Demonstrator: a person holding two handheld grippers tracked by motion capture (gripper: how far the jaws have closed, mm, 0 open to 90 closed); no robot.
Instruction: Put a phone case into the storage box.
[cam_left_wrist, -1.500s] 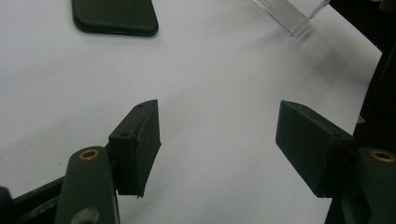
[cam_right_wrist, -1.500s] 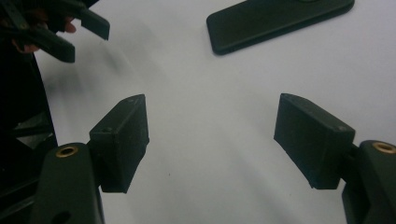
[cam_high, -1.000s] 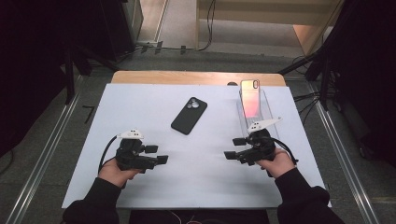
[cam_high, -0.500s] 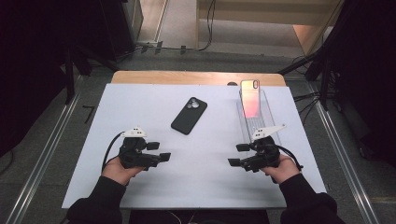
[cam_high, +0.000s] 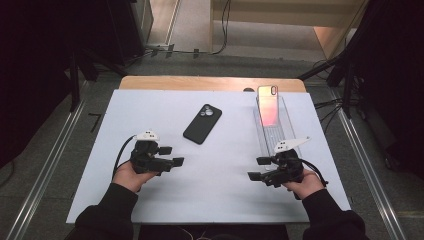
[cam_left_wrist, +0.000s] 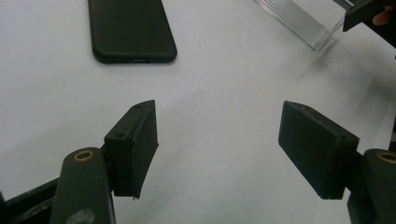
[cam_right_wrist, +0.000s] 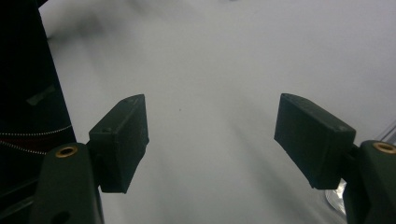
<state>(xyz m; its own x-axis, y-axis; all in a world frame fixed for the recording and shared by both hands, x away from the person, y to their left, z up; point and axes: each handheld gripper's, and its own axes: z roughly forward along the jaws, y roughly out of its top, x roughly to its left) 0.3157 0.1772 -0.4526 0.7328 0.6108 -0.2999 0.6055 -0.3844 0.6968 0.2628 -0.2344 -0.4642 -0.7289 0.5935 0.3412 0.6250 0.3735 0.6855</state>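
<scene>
The phone (cam_high: 202, 123) lies camera-side up in a matte black case near the middle of the white mat (cam_high: 150, 107), its long axis running from one o'clock at the lens end to seven o'clock; no writing is legible. At seven o'clock from it the left gripper (cam_high: 176, 156) rests with jaws released and empty, and at four o'clock the right gripper (cam_high: 257, 169) is likewise open on nothing. A clear tray (cam_high: 280, 131) holding a second, pinkish phone (cam_high: 268, 104) lies at three o'clock.

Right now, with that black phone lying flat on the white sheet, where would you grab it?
Probably across its two long edges, near the middle, coming straight down from above. The black phone lies flat, camera side up and skewed on the white sheet, so only its thin sides offer purchase. The left gripper, jaws open and empty, is nearer than the right gripper.
</scene>
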